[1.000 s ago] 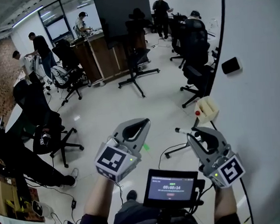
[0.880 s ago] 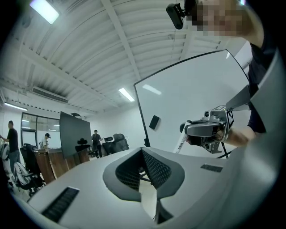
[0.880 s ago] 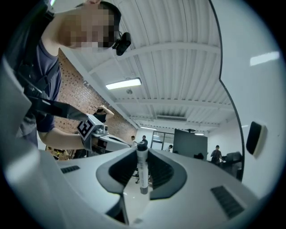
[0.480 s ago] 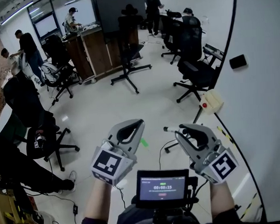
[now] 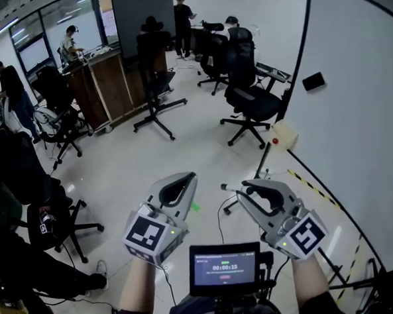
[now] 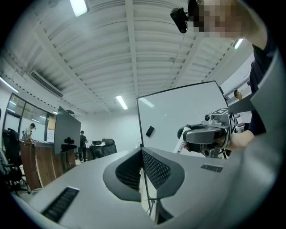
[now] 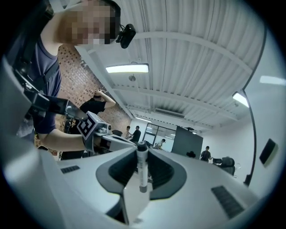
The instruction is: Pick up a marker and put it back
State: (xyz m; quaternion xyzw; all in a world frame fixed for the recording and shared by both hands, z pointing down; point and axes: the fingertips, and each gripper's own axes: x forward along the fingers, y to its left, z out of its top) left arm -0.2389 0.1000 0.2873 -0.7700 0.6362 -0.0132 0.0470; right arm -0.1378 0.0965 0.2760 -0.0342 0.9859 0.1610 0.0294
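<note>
Marker [image 7: 142, 163] in hand, we are judging that the pick-up is done and the return is the step to do well. We are holding it crosswise in the right gripper [image 7: 141, 179], whose jaws are clamping its pale barrel near the middle, with one end poking out toward the centre of the head view. The left gripper [image 5: 183, 182], at lower centre-left of that view, is sitting with its jaws together on nothing. The whiteboard [image 5: 359, 110] is filling the right side of the frame, with a dark eraser [image 5: 313, 81] stuck on it at upper right and a beige box [image 5: 283, 135] with a red spot at its lower edge. We are not seeing a tray or ledge plainly, so we cannot tell where the marker belongs. For a clean return, we are thinking the grip should stay firm until the barrel is fully resting on its place, since a smooth round barrel can pivot between the pads. We are advising a slow approach with the barrel lined up along its resting place, and opening only once it is supported. Keeping the left gripper clear should be helping too. A dropped marker would probably be rolling away across the floor [image 5: 131, 170].
</note>
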